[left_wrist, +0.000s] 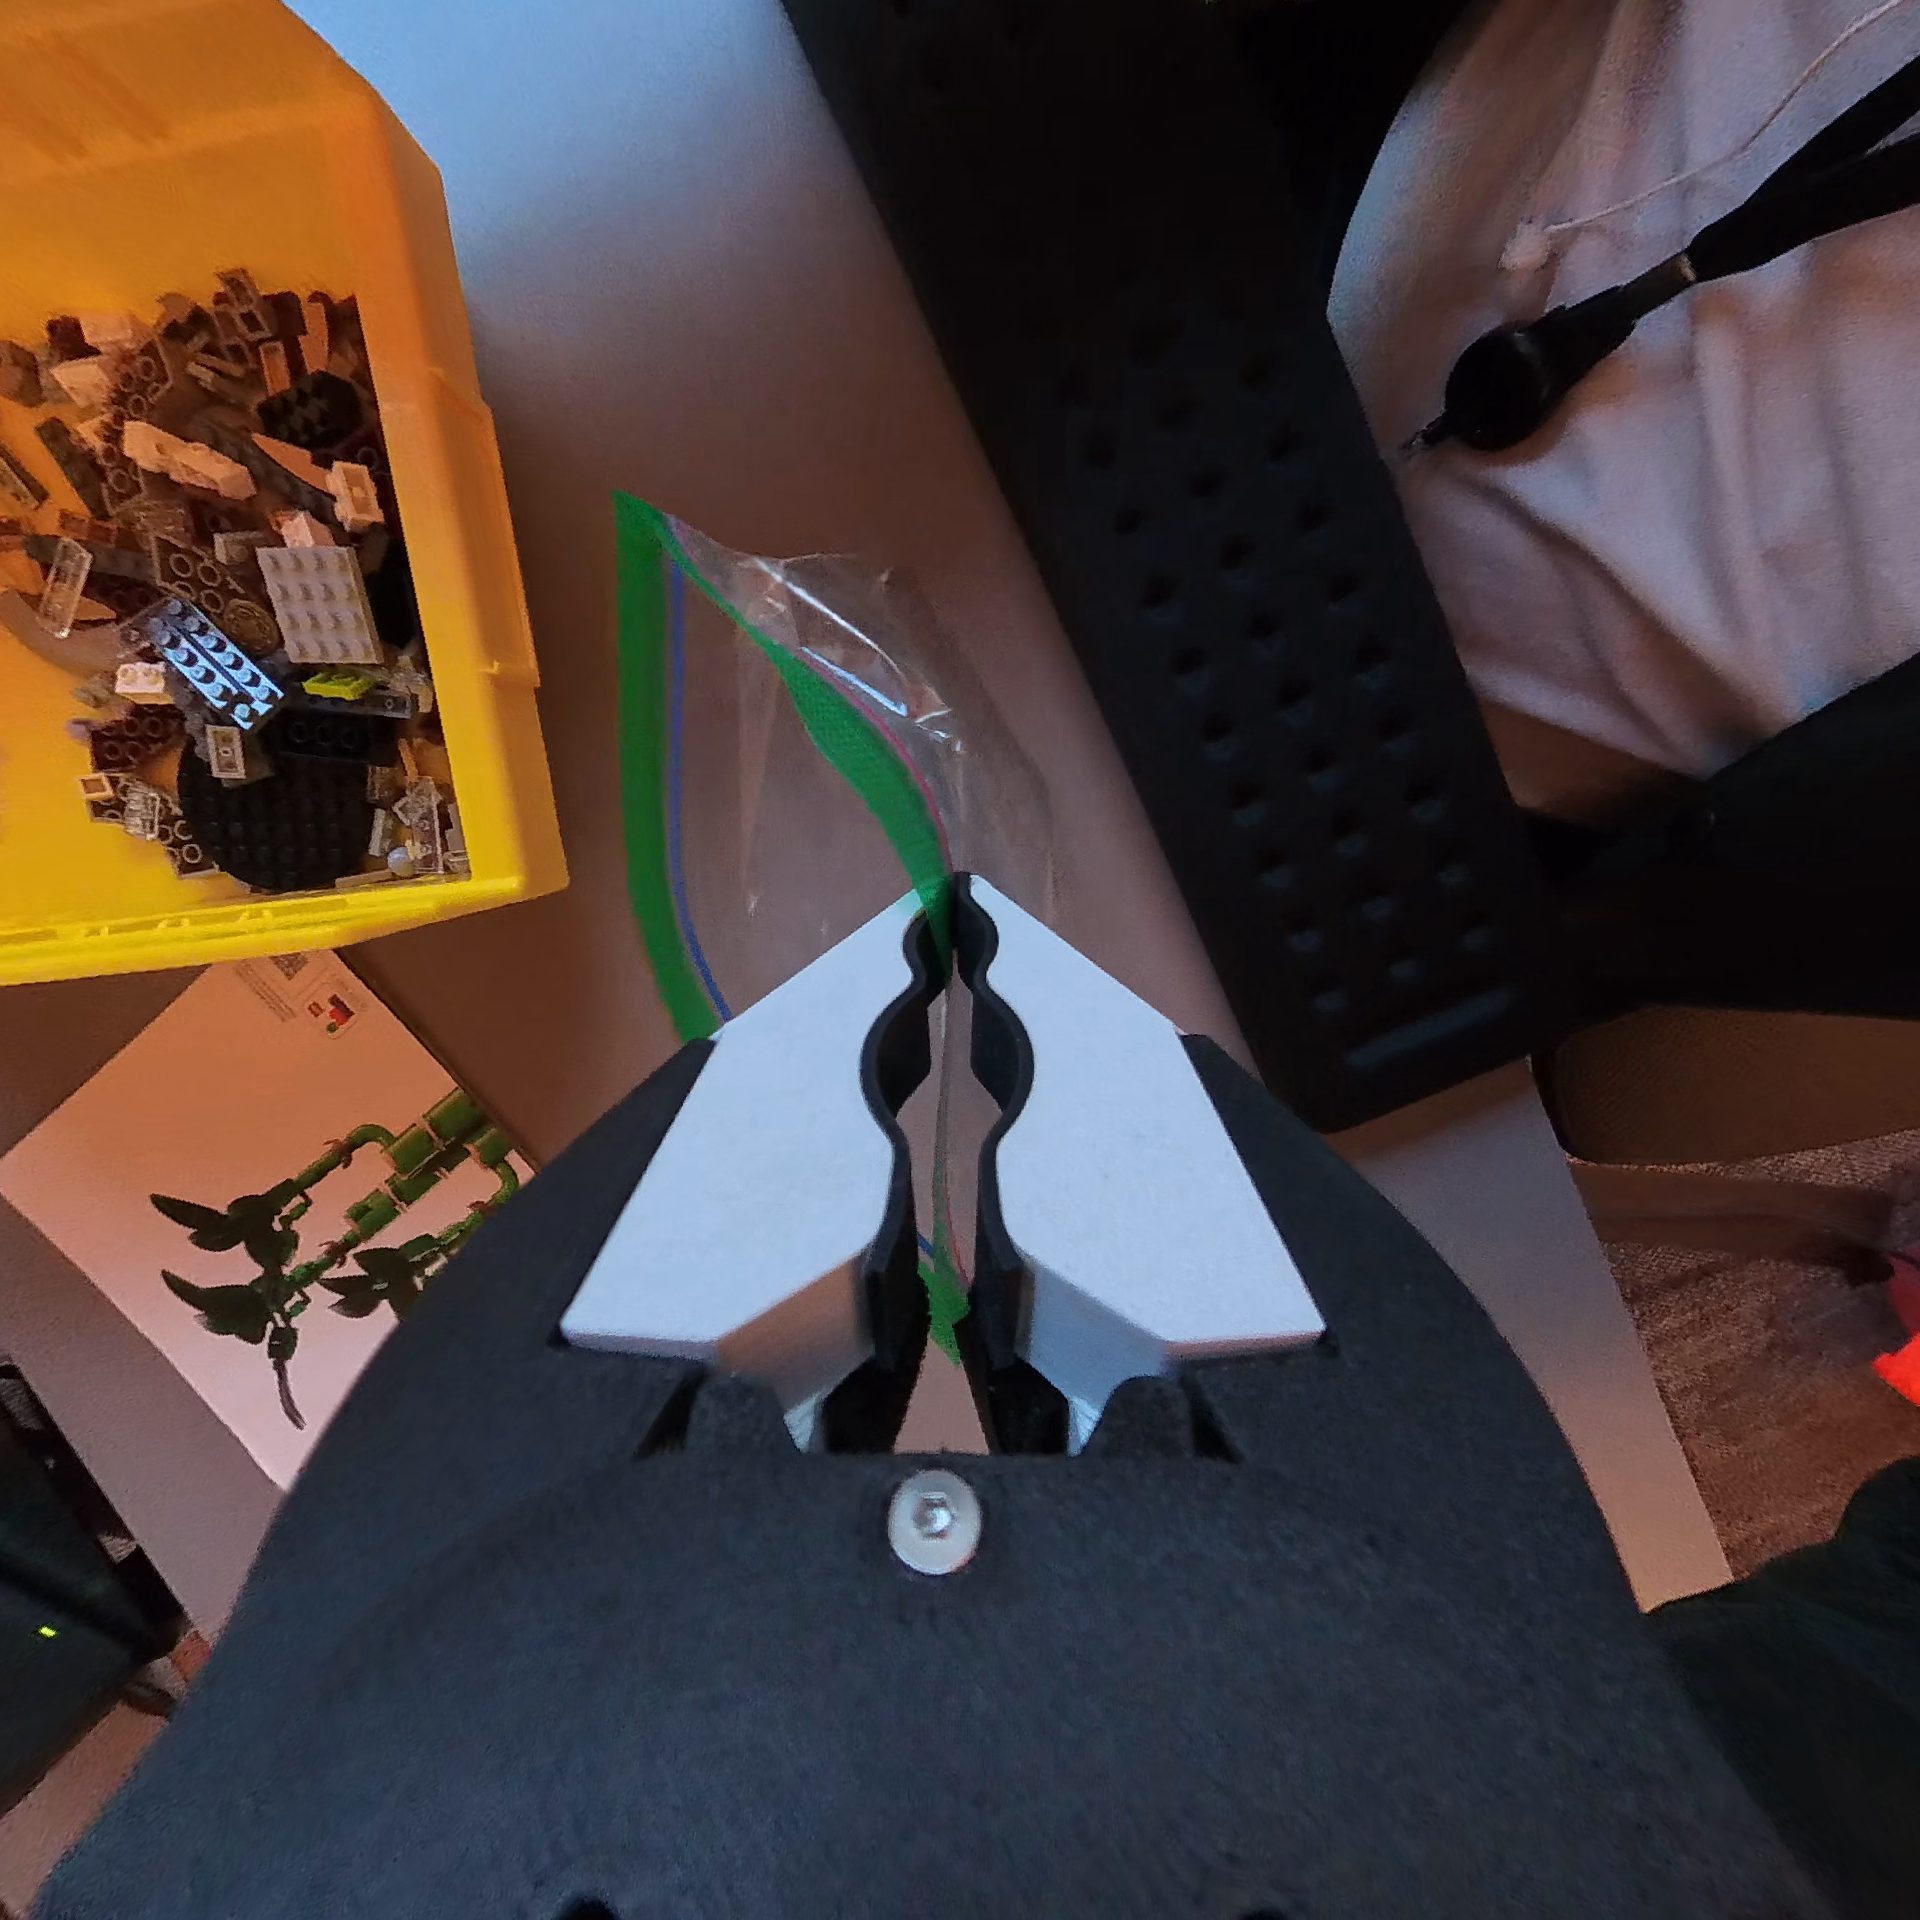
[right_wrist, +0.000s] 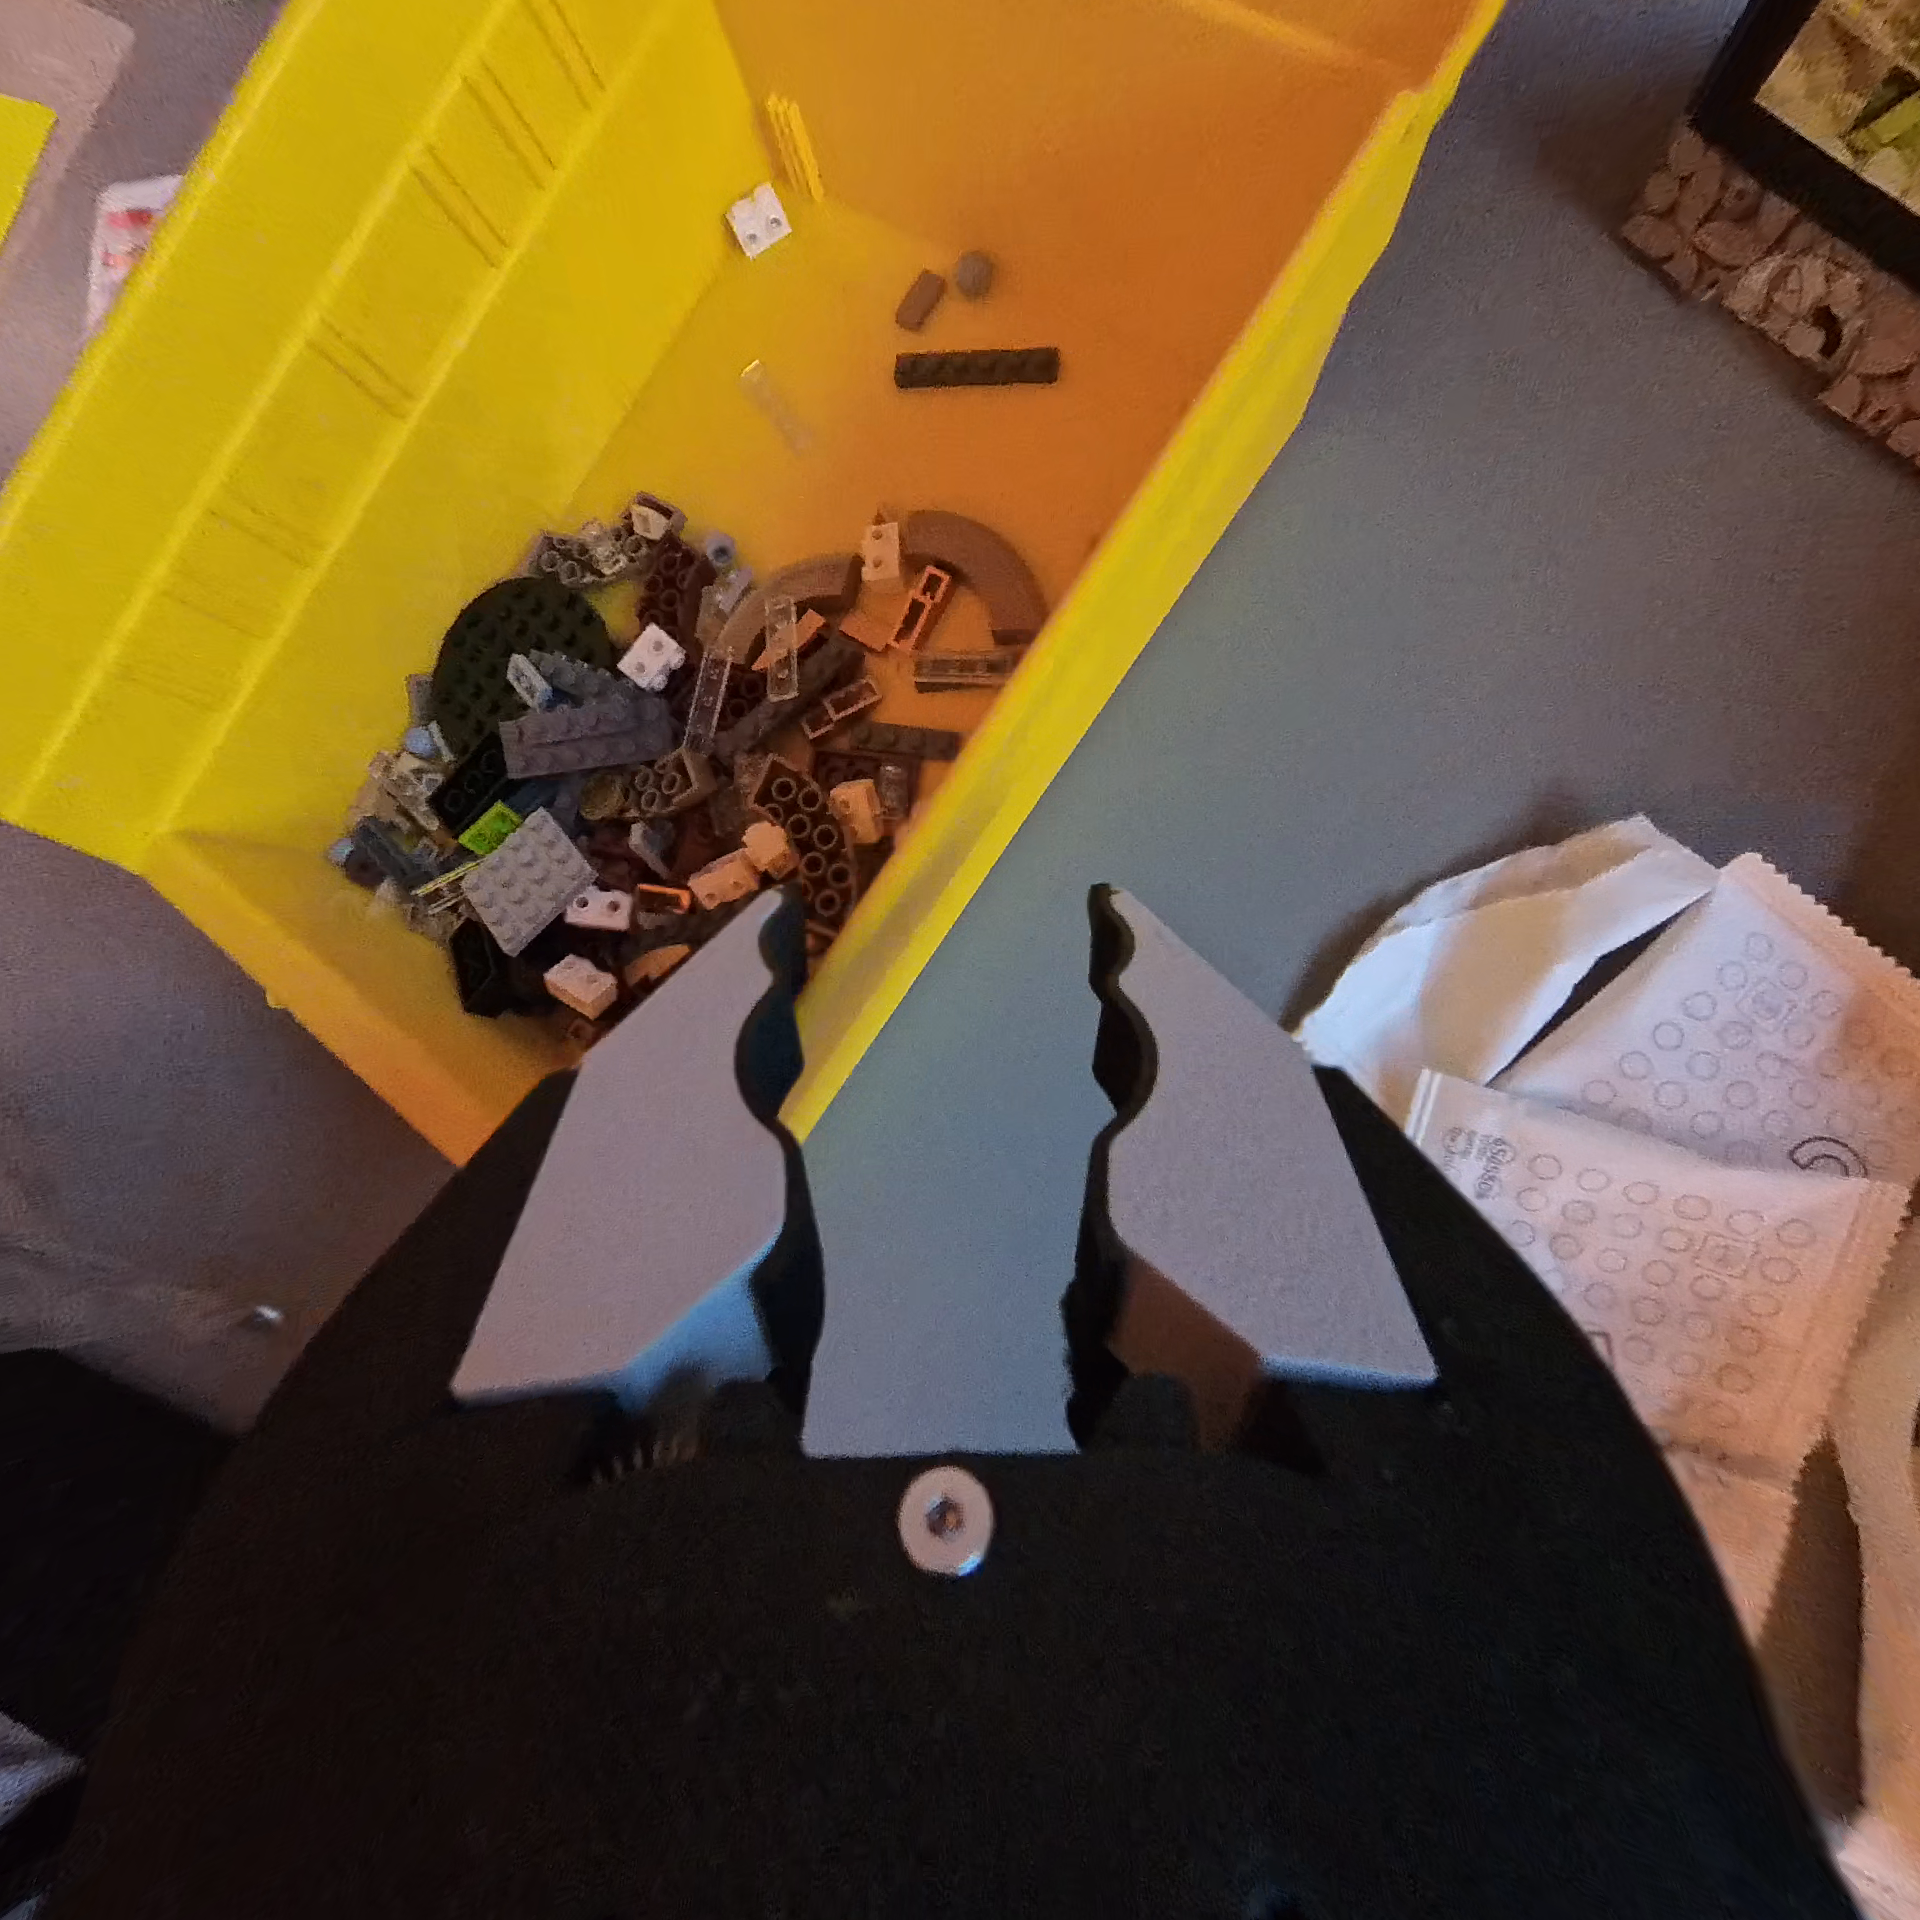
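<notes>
My left gripper (left_wrist: 954, 914) is shut on a clear plastic zip bag (left_wrist: 831, 727) with a green seal strip. The bag hangs open beyond the fingertips and looks empty. A yellow bin (left_wrist: 447, 416) with several dark, grey and white toy bricks (left_wrist: 239, 623) stands to its left. My right gripper (right_wrist: 945, 914) is open and empty. It hovers over the near right wall of the same yellow bin (right_wrist: 1143, 540), above the pile of bricks (right_wrist: 665, 748) at the bin's near end. A few loose bricks lie farther up the bin floor.
A printed booklet with a green plant picture (left_wrist: 260, 1195) lies below the bin. A black perforated chair (left_wrist: 1247, 520) and a person's white garment (left_wrist: 1662, 416) are at right. White paper bags (right_wrist: 1662, 1143) lie right of the right gripper. A framed picture (right_wrist: 1818, 156) is at top right.
</notes>
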